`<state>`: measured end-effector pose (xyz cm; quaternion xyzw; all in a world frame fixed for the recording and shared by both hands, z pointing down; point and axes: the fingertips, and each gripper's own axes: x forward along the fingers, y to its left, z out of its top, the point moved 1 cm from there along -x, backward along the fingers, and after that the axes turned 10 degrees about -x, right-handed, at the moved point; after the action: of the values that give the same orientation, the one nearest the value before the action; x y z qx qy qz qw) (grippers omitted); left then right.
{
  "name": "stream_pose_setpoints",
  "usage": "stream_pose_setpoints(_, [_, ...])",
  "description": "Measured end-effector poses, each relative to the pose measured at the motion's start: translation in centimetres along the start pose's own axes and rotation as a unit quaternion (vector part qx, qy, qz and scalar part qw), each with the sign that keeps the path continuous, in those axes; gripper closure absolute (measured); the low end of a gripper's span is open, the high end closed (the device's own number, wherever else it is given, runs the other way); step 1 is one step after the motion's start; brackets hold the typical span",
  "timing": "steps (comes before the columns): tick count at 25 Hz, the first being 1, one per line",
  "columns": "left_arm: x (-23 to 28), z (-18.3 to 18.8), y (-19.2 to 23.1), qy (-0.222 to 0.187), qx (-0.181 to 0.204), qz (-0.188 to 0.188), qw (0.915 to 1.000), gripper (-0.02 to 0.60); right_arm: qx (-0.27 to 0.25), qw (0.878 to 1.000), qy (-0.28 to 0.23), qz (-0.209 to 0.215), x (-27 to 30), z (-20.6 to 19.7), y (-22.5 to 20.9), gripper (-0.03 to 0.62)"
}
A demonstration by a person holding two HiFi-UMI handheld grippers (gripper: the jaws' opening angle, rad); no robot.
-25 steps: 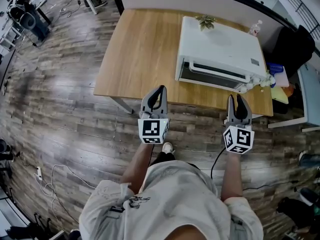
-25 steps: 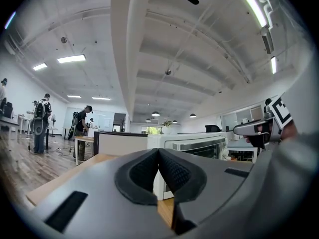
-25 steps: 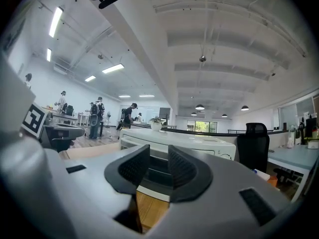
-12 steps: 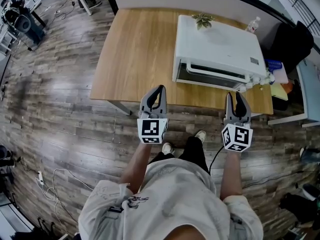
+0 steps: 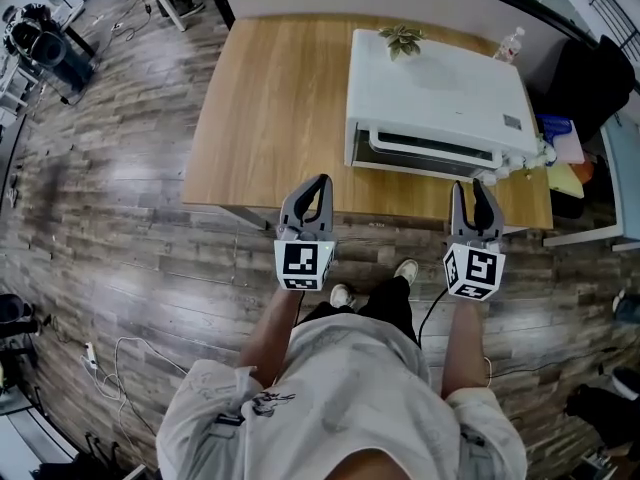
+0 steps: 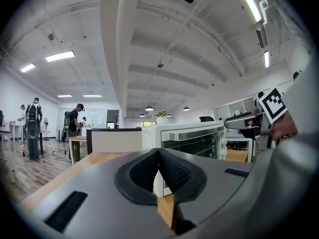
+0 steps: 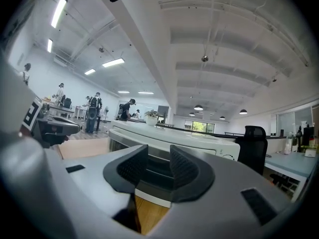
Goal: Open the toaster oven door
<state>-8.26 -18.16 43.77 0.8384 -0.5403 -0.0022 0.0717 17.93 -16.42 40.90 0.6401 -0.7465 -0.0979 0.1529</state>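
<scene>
A white toaster oven [image 5: 435, 93] stands on the right part of the wooden table [image 5: 270, 108], its glass door [image 5: 430, 152] closed and facing me. Both grippers hover at the table's near edge, short of the oven. My left gripper [image 5: 319, 182] is shut with nothing in it, left of the oven [image 6: 192, 138]. My right gripper [image 5: 475, 188] points at the door's right part; its jaws are opening, with a gap and nothing between them. In the right gripper view the oven [image 7: 174, 138] fills the space beyond the right gripper [image 7: 158, 158].
A small plant [image 5: 403, 40] sits on top of the oven. A bottle [image 5: 512, 46] and a black chair [image 5: 590, 78] are at the far right. Cables [image 5: 100, 358] lie on the wood floor at the left. People [image 6: 34, 126] stand far off.
I have stepped closer to the table, and both grippers have come up to its near edge. The right gripper's jaws stand a little wider apart.
</scene>
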Motion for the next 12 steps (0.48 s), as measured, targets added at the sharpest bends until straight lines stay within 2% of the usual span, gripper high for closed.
stream_pose_setpoints(3, [0.0,-0.2,0.1,0.004,0.001,0.003,1.0000,0.568,-0.036,0.999,0.005,0.009,0.6,0.1,0.3,0.434])
stream_pose_setpoints(7, [0.3,-0.7,0.1,0.005,-0.008,0.006,0.9999,0.567,-0.123,0.991,0.032,0.040,1.7,0.6,1.0,0.410])
stream_pose_setpoints(10, [0.5,-0.9,0.1,0.003,-0.016,0.008,0.9998,0.568,-0.193,0.977,0.061,0.061,2.6,0.1,1.2,0.390])
stream_pose_setpoints(12, [0.4,-1.1,-0.2,0.005,-0.021,0.006,0.9997,0.568,-0.250,0.962,0.080,0.069,2.9,-0.8,1.3,0.382])
